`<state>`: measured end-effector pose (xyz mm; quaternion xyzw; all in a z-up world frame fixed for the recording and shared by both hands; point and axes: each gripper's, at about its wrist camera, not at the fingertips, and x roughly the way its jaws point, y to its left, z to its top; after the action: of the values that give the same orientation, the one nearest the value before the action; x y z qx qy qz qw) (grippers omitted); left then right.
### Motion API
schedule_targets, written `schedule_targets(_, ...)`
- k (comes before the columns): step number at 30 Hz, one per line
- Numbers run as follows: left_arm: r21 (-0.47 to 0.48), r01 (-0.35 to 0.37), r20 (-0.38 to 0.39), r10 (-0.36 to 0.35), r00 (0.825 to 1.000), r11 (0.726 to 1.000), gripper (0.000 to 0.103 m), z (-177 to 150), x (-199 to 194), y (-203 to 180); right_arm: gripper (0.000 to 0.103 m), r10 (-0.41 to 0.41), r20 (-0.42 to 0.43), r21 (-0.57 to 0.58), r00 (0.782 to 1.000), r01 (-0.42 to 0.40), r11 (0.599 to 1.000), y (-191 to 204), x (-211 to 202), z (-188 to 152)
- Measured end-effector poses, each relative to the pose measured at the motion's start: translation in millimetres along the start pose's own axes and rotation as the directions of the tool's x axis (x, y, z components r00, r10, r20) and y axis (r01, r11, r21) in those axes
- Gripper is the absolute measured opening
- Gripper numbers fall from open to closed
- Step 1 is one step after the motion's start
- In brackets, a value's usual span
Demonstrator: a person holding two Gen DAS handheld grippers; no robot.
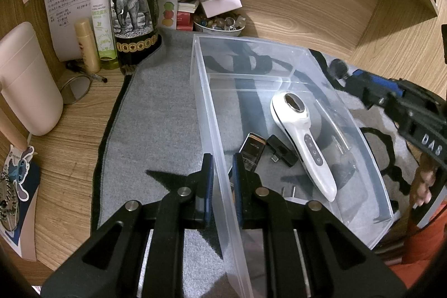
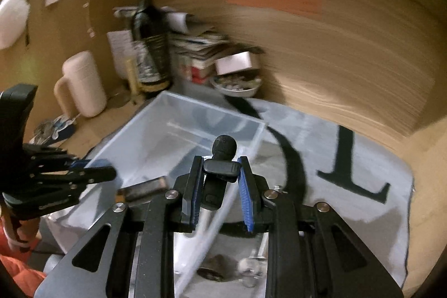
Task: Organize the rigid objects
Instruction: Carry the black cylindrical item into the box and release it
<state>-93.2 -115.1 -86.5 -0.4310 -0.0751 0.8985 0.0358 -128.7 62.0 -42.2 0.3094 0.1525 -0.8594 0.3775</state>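
Clear plastic bin (image 1: 321, 66), foam-tipped microphone (image 2: 222, 158) in right tongs (image 2: 220, 180)

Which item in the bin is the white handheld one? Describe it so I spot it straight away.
Find the clear plastic bin on the grey mat. The white handheld device lies diagonally on its floor, right of a small black adapter. It is the only white thing there, with an oval metal head and buttons down its handle.

The right gripper (image 2: 219, 186) is clamped on a small black clip-on microphone (image 2: 220, 161), its foam head sticking up past the fingertips. Below and ahead lies the clear plastic bin (image 2: 156, 116) on a grey mat (image 2: 349, 158). The left gripper (image 2: 92, 172) reaches in at the bin's near left wall. The view is motion-blurred.
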Motion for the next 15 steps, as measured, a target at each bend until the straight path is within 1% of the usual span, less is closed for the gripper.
schedule_targets(7, 0.002, -0.001, 0.0, 0.001, 1.0, 1.0, 0.013, 0, 0, 0, 0.022, 0.072, -0.064, -0.036, 0.995, -0.074, 0.997, 22, 18, -4)
schedule_targets(12, 0.002, 0.0, 0.0, 0.0, 1.0, 1.0, 0.013, 0, 0, 0, 0.022, 0.105, -0.13, -0.053, 0.986, -0.113, 0.992, 33, 31, -10)
schedule_targets(15, 0.0, 0.0, -0.001, 0.0, 1.0, 1.0, 0.013, 0, 0, 0, 0.023, 0.112, -0.158, -0.055, 0.981, -0.121, 0.991, 35, 35, -13)
